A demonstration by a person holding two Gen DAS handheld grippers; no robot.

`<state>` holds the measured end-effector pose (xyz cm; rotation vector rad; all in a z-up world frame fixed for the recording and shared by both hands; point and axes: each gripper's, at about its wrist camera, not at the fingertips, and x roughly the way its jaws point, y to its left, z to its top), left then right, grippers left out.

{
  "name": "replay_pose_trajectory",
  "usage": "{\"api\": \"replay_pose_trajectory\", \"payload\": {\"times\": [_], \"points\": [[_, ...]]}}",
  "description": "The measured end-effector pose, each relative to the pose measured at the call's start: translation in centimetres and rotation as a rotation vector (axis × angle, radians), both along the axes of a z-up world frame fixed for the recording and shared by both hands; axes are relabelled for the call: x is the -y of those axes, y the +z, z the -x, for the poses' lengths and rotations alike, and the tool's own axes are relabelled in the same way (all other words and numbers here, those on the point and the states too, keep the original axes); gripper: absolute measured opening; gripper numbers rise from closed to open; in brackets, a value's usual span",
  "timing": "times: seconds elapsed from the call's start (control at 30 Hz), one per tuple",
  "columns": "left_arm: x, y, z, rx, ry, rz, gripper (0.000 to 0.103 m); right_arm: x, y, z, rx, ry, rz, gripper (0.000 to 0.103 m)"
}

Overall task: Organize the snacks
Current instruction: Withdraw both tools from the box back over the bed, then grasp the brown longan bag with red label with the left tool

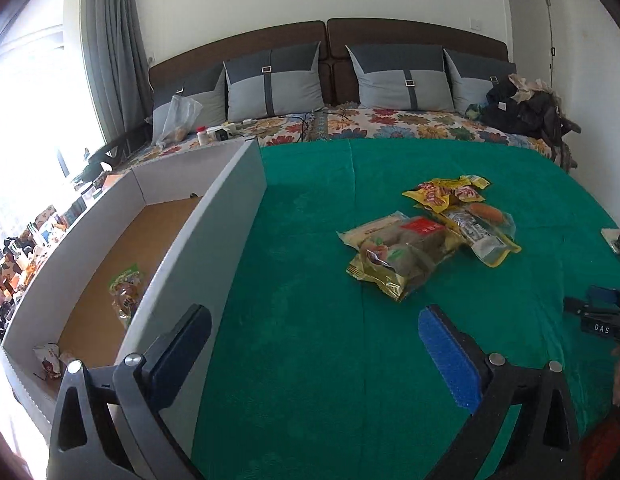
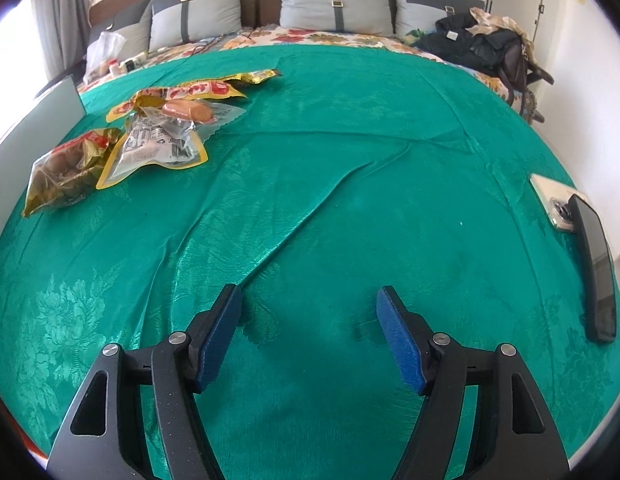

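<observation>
while both grippers gape empty, the snack pile (image 1: 425, 236) lies ahead of the left gripper (image 1: 313, 352). the right gripper (image 2: 310, 336) sits farther off; the box (image 1: 230, 200) flanks the bedspread's left edge.

In the left wrist view, the cardboard box (image 1: 110, 248) at 9 o'clock has its near wall blocking part of the floor; a green packet (image 1: 128, 292) inside is half hidden behind that wall, and a second packet (image 1: 50, 360) at 8 o'clock is cut by the corner. The right gripper (image 1: 605, 312) at 3 o'clock is cropped by the edge. Labels on the snack pile (image 1: 421, 236) are too small to read.
</observation>
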<state>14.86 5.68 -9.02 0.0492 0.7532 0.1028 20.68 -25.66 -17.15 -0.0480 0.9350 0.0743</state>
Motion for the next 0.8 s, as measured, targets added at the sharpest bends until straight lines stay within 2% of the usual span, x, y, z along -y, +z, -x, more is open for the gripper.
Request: {"api": "replay_pose_trajectory", "payload": {"times": [0.1, 0.2, 0.33, 0.43, 0.5, 0.8], "points": [[1.6, -3.4, -1.8, -0.101, -0.034, 0.016, 0.102, 0.3, -0.1, 0.1, 0.007, -0.007, -0.004, 0.080], [2.0, -5.9, -3.2, -0.170, -0.032, 0.068, 0.102, 0.4, -0.2, 0.2, 0.018, -0.010, -0.004, 0.082], [1.2, -7.2, -4.5, -0.180, 0.016, 0.125, 0.102, 0.6, -0.2, 0.1, 0.021, -0.017, -0.008, 0.085], [0.6, -8.5, -5.3, -0.217, 0.036, 0.147, 0.102, 0.6, -0.3, 0.1, 0.021, -0.019, -0.009, 0.086], [0.7, -8.9, -5.4, -0.218, 0.045, 0.117, 0.102, 0.6, -0.3, 0.1, 0.021, -0.019, -0.008, 0.087], [0.7, -9.1, -5.3, -0.203, 0.052, 0.115, 0.103, 0.7, -0.3, -0.1, 0.017, -0.021, -0.012, 0.090]]}}
